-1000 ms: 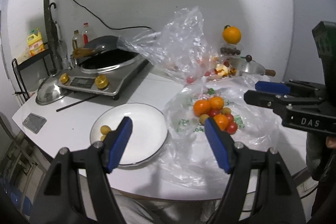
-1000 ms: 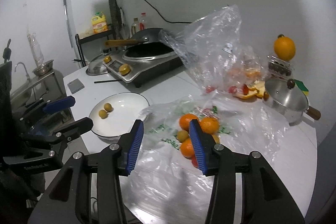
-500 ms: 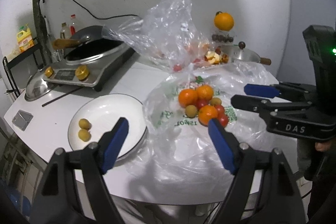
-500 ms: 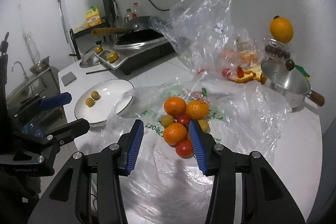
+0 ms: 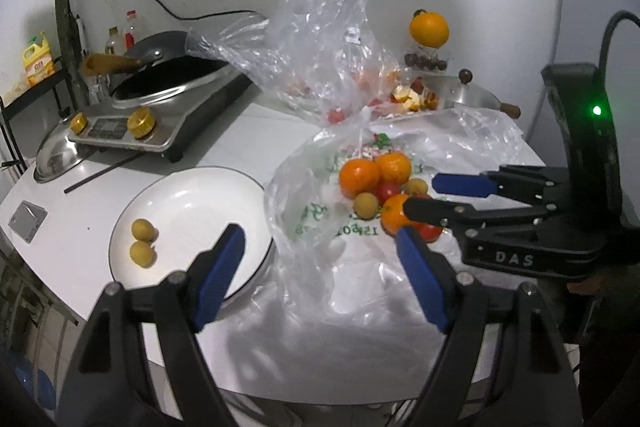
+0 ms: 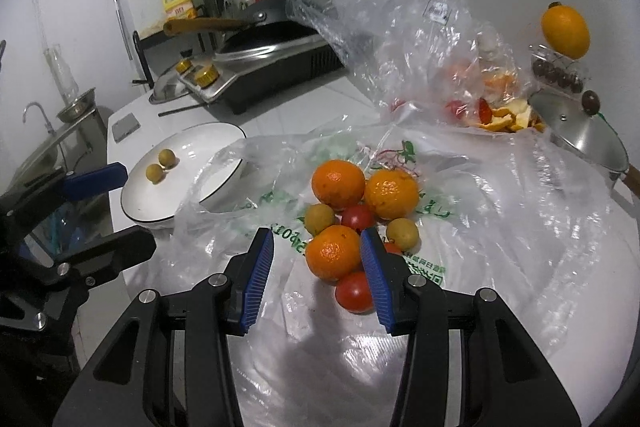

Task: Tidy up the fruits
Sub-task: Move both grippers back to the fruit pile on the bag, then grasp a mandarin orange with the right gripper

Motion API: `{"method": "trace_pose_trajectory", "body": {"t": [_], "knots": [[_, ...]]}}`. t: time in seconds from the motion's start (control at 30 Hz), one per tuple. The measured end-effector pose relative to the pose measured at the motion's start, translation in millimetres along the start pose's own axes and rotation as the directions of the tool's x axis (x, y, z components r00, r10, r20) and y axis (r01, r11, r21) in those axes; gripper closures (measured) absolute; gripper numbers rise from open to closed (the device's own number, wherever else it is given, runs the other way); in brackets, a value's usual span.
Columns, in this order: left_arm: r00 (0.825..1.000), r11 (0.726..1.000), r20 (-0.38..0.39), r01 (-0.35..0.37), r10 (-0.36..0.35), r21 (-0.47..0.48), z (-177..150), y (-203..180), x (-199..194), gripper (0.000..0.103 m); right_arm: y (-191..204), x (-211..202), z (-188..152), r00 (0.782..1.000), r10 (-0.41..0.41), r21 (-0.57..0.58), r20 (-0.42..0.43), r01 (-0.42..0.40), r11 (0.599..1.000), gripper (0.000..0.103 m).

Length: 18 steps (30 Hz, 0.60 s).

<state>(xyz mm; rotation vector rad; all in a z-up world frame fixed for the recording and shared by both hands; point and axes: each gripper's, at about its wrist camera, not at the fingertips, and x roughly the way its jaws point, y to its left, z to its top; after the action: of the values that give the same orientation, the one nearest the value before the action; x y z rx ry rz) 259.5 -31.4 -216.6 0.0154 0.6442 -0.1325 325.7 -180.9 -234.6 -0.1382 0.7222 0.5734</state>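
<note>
fruit pile (image 6: 356, 211) sits on the plastic bag (image 6: 500, 227), and our right gripper (image 6: 318, 267) is nearer: its fingers stand apart, empty, around the nearest orange (image 6: 332, 251). our left gripper (image 5: 320, 263) hangs wide open near the plate (image 5: 200, 195).

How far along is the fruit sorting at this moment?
Early. Done: two small yellow-green fruits lie on the white plate. In hand: nothing; the right tongs stand open around the nearest orange, not visibly gripping it; the left tongs are open and empty. Left: the pile on the plastic bag, three oranges, tomatoes and more small fruits.
</note>
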Motion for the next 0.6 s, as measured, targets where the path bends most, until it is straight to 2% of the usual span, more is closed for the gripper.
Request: {"method": "trace_pose_trajectory", "body": {"t": [0.13, 0.37, 0.6], "knots": [[1.000, 1.000, -0.005, 0.004, -0.004, -0.018, -0.2, 7.6, 4.4, 0.024, 1.2, 10.7, 2.6, 1.000, 0.005, -0.002, -0.018, -0.005, 1.000, 0.055], [1.000, 0.999, -0.012, 0.000, -0.001, -0.038, -3.1, 18.9, 9.4, 0.024, 5.4, 28.6, 3.6, 0.997, -0.037, -0.034, -0.067, 0.035, 0.999, 0.055], [1.000, 0.999, -0.010, 0.002, -0.002, -0.048, -5.5, 24.7, 8.5, 0.024, 17.8, 38.2, 0.6, 0.987, -0.147, -0.129, -0.070, 0.137, 0.982, 0.055]]}}
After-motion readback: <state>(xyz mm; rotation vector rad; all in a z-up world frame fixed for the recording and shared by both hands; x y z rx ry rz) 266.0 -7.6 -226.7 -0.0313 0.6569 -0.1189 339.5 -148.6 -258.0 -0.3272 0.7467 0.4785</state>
